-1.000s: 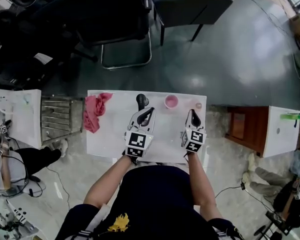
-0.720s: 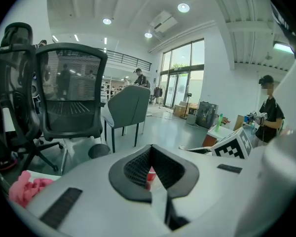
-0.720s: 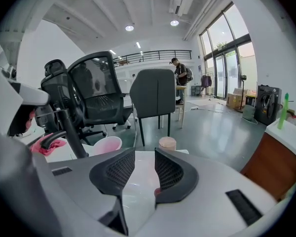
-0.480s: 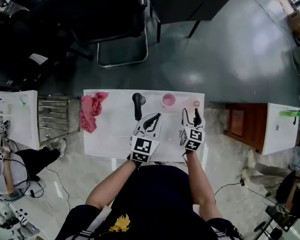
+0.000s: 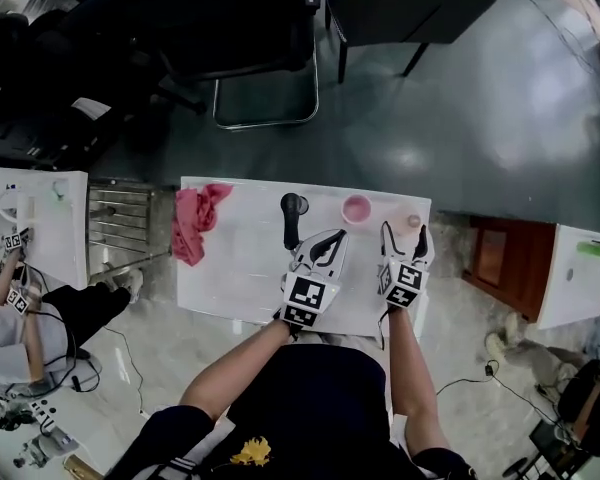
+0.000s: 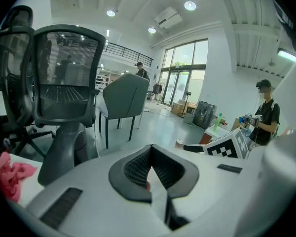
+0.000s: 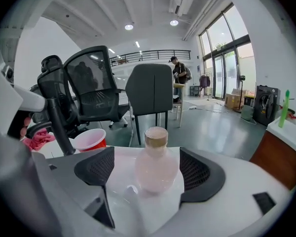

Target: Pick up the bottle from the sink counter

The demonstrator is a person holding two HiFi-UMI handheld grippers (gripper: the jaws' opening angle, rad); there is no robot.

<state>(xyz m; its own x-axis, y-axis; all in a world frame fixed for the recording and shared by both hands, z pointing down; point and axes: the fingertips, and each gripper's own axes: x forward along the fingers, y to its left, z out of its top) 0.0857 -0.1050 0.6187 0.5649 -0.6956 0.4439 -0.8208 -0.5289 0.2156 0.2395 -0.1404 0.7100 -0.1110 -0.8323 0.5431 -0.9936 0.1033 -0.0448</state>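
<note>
A small pale pink bottle (image 7: 156, 164) with a tan cap stands upright on the white counter (image 5: 240, 268); in the head view the bottle (image 5: 413, 221) is near the far right corner. My right gripper (image 7: 144, 168) has a jaw on each side of it. The jaws are opening and the pads stand clear of the bottle. In the head view the right gripper (image 5: 403, 236) sits just short of the bottle. My left gripper (image 5: 336, 238) rests over the middle of the counter, its tips together and nothing in them; the left gripper view shows the left gripper (image 6: 150, 148) pointing at the chairs.
A black faucet-like fixture (image 5: 292, 213) stands left of a pink-lined red cup (image 5: 356, 209) at the counter's far edge; the cup (image 7: 90, 138) is left of the bottle. A pink cloth (image 5: 195, 223) hangs off the far left corner. Office chairs (image 5: 250, 48) stand beyond the counter.
The right gripper's jaws have gone from shut to wide apart around the bottle. The left gripper has drawn back and to the right, away from the black fixture.
</note>
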